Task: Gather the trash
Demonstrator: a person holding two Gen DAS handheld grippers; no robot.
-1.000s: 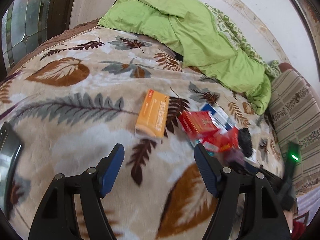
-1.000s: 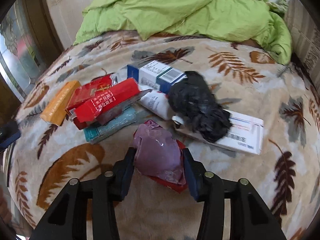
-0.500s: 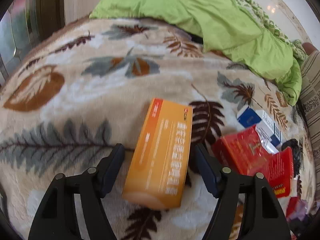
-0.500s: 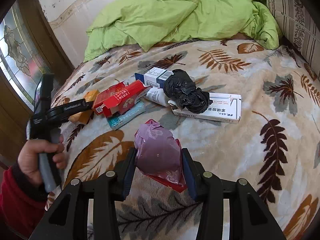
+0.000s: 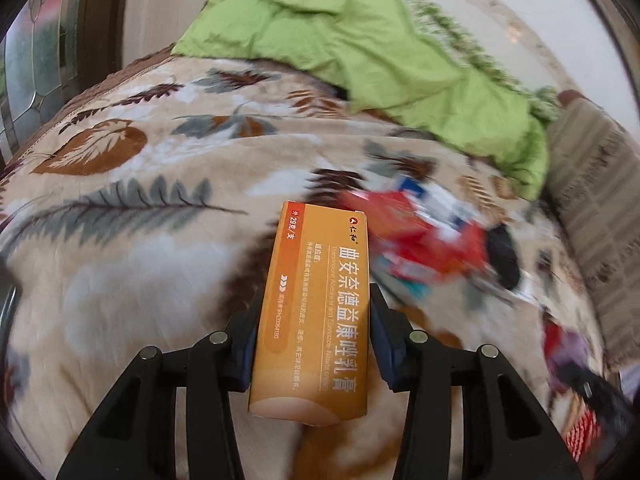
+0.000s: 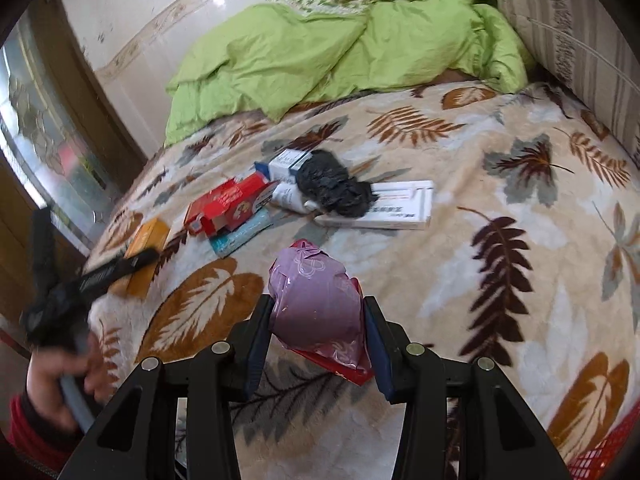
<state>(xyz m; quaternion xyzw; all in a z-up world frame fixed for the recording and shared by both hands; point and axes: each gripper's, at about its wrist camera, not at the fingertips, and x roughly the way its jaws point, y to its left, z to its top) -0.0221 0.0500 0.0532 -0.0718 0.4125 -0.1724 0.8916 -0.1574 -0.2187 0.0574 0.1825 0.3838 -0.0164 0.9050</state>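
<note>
Leaf-patterned blanket [image 6: 500,184] carries most litter ahead of both tongs: left gripper [image 5: 314,344] closing around the orange ointment box [image 5: 316,308], right gripper [image 6: 318,340] pinching a purple wrapper [image 6: 316,300], red cartons [image 6: 228,204] uncollected.

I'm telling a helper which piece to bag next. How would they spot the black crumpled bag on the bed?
On the leaf-patterned blanket, below the green quilt, lies a cluster of boxes. The black crumpled bag sits atop the flat white box, beside the red boxes. It is the only dark, shapeless item there.
</note>
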